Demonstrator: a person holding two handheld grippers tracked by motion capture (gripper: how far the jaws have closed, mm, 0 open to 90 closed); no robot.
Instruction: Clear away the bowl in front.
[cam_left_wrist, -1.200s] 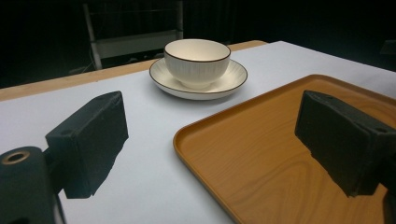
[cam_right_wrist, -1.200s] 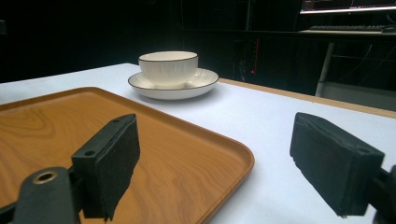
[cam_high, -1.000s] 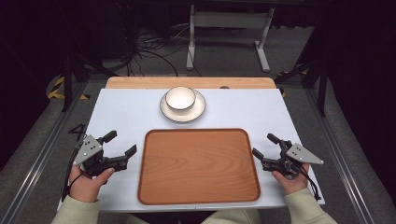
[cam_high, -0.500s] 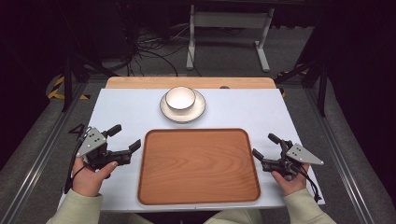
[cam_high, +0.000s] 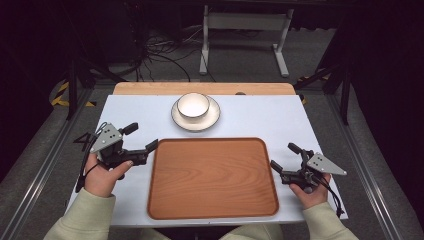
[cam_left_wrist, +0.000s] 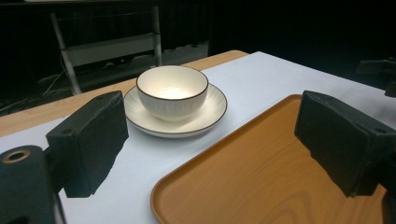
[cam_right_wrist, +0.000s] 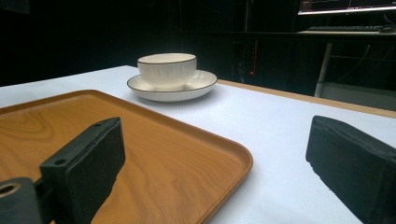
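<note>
A white bowl (cam_high: 193, 105) is set on a saucer (cam_high: 212, 117) beyond a wooden tray (cam_high: 212, 180). Both the left gripper (cam_high: 142, 139) and the right gripper (cam_high: 285, 156) are held with jaws apart and nothing between them; the right jaws have just been opening.

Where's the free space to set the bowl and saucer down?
The flat orange-brown wooden tray is bare across its whole surface. White tabletop is also free right of the white ribbed bowl on its white saucer, and left of them. It is tighter at the tray's side edges, where the left gripper and right gripper sit.

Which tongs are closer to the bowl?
The left tongs: raised and angled toward the bowl on its plate. The right tongs sit farther back beside the tray.
</note>
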